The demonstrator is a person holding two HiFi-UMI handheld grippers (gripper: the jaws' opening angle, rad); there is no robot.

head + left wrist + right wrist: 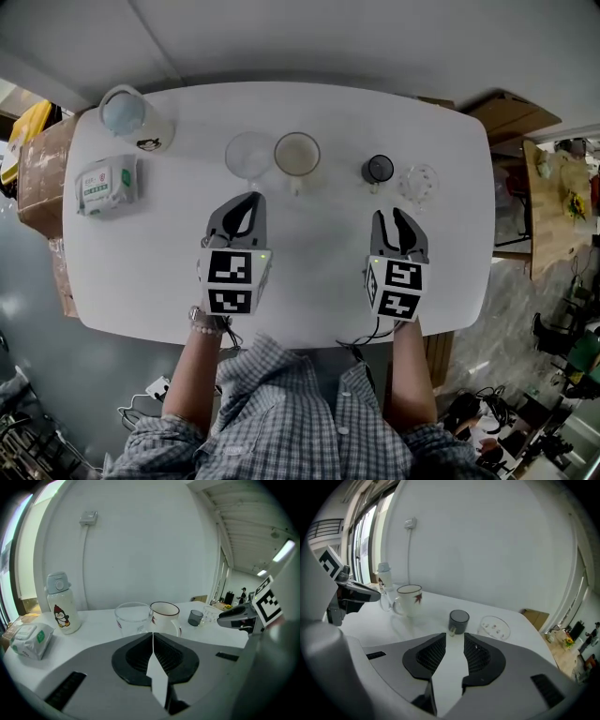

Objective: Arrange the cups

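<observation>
Head view, looking steeply down on a white, round-cornered counter (309, 281). Four cups stood in a rough row across the upper middle of the frame. From left to right they were a clear glass tumbler (249, 155), a white ceramic mug with a dark rim (296, 155), a small dark grey cup (379, 169) and a low clear glass cup with faint dots (418, 183). The tumbler and the mug stood just beside each other, as did the grey cup and the dotted cup; a bare stretch of counter separated the two pairs. In the upper left corner of the counter stood a white water bottle with a penguin print (131, 117). A green-and-white pack of wipes (106, 185) lay just below the bottle.

The left hand-held gripper (248, 200) sat at lower centre-left, pointing up the frame at the tumbler and mug and clear of both. In its own view its jaws were pressed together along one seam, with nothing between them. The right hand-held gripper (397, 217) sat at lower centre-right, below the grey cup and apart from it. Its jaws were spread by a narrow gap, through which only bare counter showed.
</observation>
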